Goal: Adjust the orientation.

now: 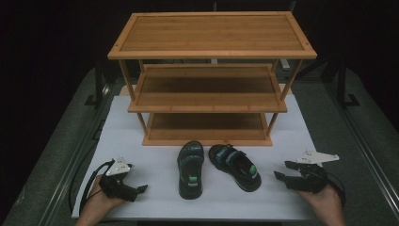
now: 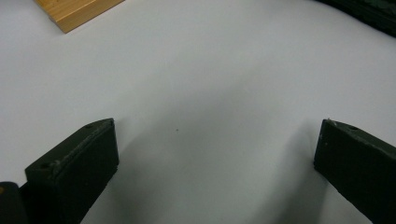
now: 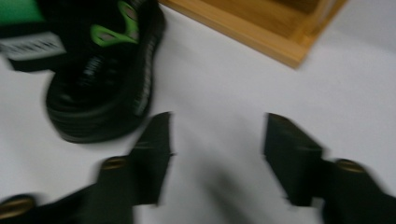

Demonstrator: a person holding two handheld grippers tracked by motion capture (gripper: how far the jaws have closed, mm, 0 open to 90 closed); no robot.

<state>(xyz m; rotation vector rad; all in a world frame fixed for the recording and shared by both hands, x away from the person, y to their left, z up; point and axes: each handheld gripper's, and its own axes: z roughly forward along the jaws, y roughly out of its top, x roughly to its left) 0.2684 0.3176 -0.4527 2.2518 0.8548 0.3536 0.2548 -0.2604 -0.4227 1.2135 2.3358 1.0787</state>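
Three-tier wooden rack (image 1: 211, 56) at back of white table mat (image 1: 131, 141).

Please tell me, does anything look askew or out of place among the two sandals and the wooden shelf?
Slightly. The right sandal lies angled, its heel turned outward, while the left sandal points straight at the shelf. Nothing looks spilled or damaged.

Black grippers (image 1: 281, 170), grey three-cornered plates (image 1: 320, 157)

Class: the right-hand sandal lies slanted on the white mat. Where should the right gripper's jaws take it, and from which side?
Grip the right sandal across its heel end, coming from the right gripper. That end points toward the gripper, and the narrow sole there looks likely to fit between the empty, open jaws.
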